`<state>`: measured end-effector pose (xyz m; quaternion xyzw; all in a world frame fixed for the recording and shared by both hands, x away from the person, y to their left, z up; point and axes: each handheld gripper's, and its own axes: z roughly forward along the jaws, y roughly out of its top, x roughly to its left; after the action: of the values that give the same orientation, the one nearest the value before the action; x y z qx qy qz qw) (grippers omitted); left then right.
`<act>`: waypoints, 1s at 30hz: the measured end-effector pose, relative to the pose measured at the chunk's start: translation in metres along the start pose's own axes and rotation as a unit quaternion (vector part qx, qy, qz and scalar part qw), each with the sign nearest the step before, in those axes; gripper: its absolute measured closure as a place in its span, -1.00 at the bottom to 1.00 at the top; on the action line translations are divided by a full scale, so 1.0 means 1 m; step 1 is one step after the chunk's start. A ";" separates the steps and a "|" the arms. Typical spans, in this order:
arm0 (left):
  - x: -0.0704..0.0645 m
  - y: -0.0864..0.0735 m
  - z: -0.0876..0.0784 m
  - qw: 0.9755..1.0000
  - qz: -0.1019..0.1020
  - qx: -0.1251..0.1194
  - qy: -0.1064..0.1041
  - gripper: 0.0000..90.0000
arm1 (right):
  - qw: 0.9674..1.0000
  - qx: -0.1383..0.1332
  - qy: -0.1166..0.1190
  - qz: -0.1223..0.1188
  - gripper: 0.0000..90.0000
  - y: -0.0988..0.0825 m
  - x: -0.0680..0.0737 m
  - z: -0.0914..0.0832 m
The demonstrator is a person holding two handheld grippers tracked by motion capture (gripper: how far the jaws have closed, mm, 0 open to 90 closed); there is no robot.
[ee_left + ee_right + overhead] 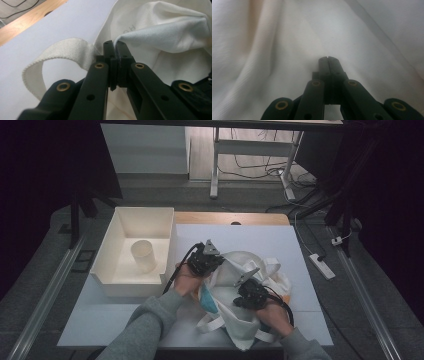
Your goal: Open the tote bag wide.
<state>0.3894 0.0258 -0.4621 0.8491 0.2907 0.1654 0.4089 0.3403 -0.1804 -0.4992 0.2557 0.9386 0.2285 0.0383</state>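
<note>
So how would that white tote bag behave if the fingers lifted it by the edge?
The tote bag looks floppy: its cloth lies crumpled in soft folds, so it would probably sag and drape. Its strap curls loosely, so it likely dangles. It seems light, apart from any contents.

Bag [250,285]: matt white cloth, coarse woven strap [62,53]. Bin [120,265]: smooth cream plastic. Tabletop [260,218] edge: wood.
</note>
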 end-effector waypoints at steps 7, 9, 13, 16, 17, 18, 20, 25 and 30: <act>0.002 0.005 -0.001 1.000 -0.003 -0.008 0.004 0.96 | 0.998 0.014 0.051 -0.026 1.00 -0.007 0.013 -0.002; 0.002 0.005 0.001 1.000 -0.003 -0.007 0.005 0.96 | 0.998 0.015 0.052 -0.027 1.00 -0.007 0.013 -0.001; 0.007 0.004 0.004 1.000 -0.007 -0.003 0.001 0.96 | 0.997 0.024 0.060 -0.043 1.00 -0.008 0.018 0.001; 0.009 0.004 0.006 1.000 -0.010 -0.002 -0.004 0.96 | 0.996 0.024 0.071 -0.046 1.00 -0.010 0.021 0.001; 0.009 0.004 0.007 1.000 -0.009 -0.001 -0.003 0.96 | 0.996 0.025 0.075 -0.049 1.00 -0.010 0.022 0.000; 0.009 0.004 0.007 1.000 -0.008 0.000 -0.003 0.96 | 0.995 0.026 0.084 -0.051 1.00 -0.010 0.023 -0.001; 0.009 0.004 0.007 1.000 -0.010 0.001 -0.007 0.96 | 0.993 0.027 0.096 -0.058 1.00 -0.011 0.027 -0.003; 0.008 0.004 0.006 1.000 -0.008 0.002 -0.003 0.96 | 0.993 0.026 0.100 -0.057 1.00 -0.011 0.025 -0.003; 0.008 0.005 0.003 1.000 -0.008 -0.006 0.006 0.96 | 0.996 0.004 0.078 -0.050 1.00 -0.011 0.016 -0.007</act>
<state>0.3992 0.0267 -0.4598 0.8432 0.2991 0.1689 0.4135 0.3205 -0.1837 -0.4976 0.1899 0.9513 0.2417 -0.0247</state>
